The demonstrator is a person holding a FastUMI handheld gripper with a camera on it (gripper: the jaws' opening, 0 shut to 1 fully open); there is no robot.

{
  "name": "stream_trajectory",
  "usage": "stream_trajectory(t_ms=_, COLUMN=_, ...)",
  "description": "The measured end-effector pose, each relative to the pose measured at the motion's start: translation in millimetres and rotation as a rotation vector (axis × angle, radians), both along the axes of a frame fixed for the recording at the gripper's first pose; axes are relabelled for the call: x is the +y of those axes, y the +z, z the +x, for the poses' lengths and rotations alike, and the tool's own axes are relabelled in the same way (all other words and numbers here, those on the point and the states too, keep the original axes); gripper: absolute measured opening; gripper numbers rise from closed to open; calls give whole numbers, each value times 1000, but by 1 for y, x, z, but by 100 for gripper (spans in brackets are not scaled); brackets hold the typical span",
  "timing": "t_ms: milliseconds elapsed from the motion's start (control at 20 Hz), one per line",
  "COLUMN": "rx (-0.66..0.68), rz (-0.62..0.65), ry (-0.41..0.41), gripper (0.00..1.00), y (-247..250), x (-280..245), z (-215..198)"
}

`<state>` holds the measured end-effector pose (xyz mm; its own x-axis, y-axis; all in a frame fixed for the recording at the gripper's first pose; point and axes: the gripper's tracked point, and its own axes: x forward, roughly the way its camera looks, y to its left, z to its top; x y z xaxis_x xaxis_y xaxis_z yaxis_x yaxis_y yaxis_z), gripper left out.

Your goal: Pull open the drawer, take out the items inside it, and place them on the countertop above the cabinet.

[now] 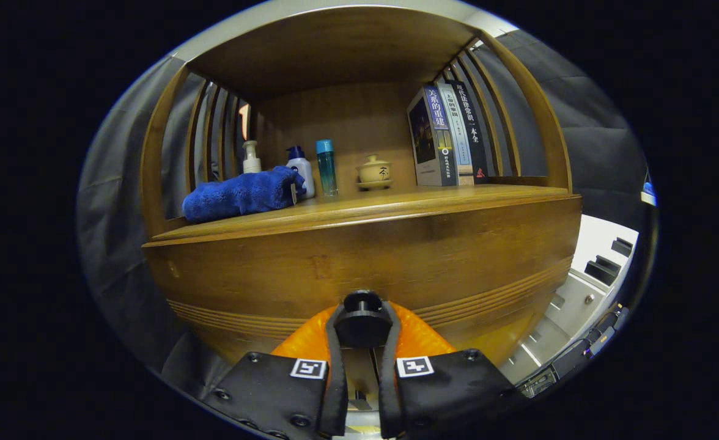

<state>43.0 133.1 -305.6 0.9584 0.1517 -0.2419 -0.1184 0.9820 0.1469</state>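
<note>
Wooden drawer front [359, 256] fills your near field; your gripper [362, 321] has its fingers [334, 342] clenched on the round drawer knob [362, 311]. Above it, the desk [396, 205] carries a blue towel [240, 194], three bottles [301, 174], a lidded cup [374, 172] and upright books [448, 137] against the back panel.

hand-held gripper [363, 327] clamping drawer knob [362, 318]

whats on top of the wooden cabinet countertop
On the wooden countertop: a rolled blue towel, three bottles, a lidded tea cup and upright books. The claw is shut on the round black drawer knob; the closed drawer hides its contents.
</note>
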Motion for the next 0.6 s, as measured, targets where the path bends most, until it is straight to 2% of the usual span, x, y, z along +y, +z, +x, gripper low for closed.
stream_trajectory(t_ms=150, rx=-7, rz=-49, ry=8, gripper=29, y=-1, x=-6, z=-18)
stream_trajectory(t_ms=600, rx=-20, rz=-34, ry=4, gripper=28, y=3, x=-11, z=-80)
